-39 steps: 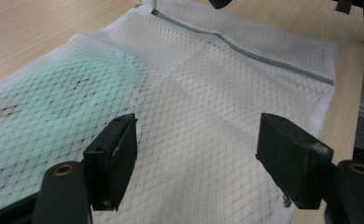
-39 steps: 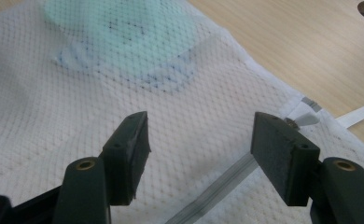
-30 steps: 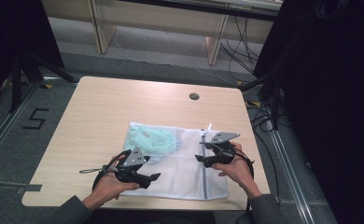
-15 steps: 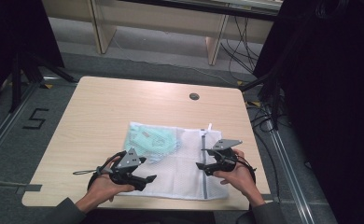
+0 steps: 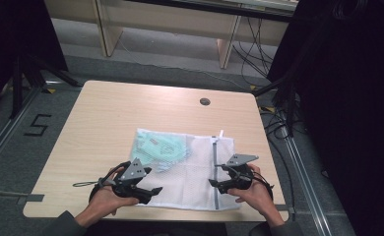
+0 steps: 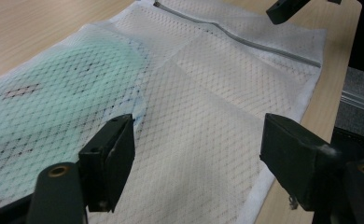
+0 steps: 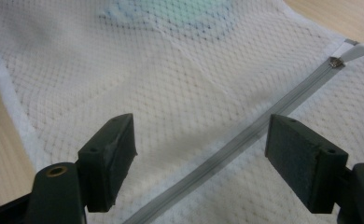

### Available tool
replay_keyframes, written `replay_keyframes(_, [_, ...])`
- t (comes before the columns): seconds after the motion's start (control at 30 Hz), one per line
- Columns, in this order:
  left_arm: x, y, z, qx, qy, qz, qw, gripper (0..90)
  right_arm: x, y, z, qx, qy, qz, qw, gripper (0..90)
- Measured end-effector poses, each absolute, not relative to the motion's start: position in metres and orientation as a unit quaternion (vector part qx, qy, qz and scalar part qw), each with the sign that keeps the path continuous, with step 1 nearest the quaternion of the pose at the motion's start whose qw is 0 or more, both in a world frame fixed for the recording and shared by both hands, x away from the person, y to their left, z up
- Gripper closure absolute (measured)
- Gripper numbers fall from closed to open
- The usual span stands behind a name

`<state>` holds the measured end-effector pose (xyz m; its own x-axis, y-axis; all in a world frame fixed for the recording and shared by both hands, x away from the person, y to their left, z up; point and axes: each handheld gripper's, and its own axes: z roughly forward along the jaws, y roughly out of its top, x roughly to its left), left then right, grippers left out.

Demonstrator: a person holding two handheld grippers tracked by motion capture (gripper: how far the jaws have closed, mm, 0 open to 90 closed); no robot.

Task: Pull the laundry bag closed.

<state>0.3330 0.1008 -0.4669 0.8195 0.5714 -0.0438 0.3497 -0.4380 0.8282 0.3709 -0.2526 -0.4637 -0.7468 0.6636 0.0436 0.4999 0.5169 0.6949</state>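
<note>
Currently, you hold the left gripper (image 5: pixel 153 192) and right gripper (image 5: pixel 215 183) spread wide over the mesh bag's (image 5: pixel 195 167) near edge, gripping nothing.

From up here I see a pale wooden worktop (image 5: pixel 111 118) with a small round dark grommet (image 5: pixel 205 102) near its far edge. On the grey floor to the left a "5" marking (image 5: pixel 37 125) sits by a black stand's legs (image 5: pixel 25 73). Beyond the worktop are light wooden furniture legs (image 5: pixel 106 24), with black cables (image 5: pixel 251 37) trailing down at the right.
</note>
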Motion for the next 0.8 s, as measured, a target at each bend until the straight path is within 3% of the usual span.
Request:
replay_keyframes(0.03, [0.334, 0.103, -0.467, 0.841, 0.272, 0.124, 0.452, 25.9, 0.372, -0.255, -0.466, 0.318, 0.868, 0.358, 0.133, 25.1])
replay_keyframes(0.33, [0.327, 0.116, -0.463, 0.837, 0.28, 0.131, 0.452, 25.3, 0.355, -0.259, -0.468, 0.338, 0.862, 0.357, 0.126, 23.7])
replay_keyframes(0.8, [0.316, 0.125, -0.465, 0.834, 0.3, 0.127, 0.445, 16.8, 0.337, -0.266, -0.471, 0.34, 0.863, 0.348, 0.135, 22.0])
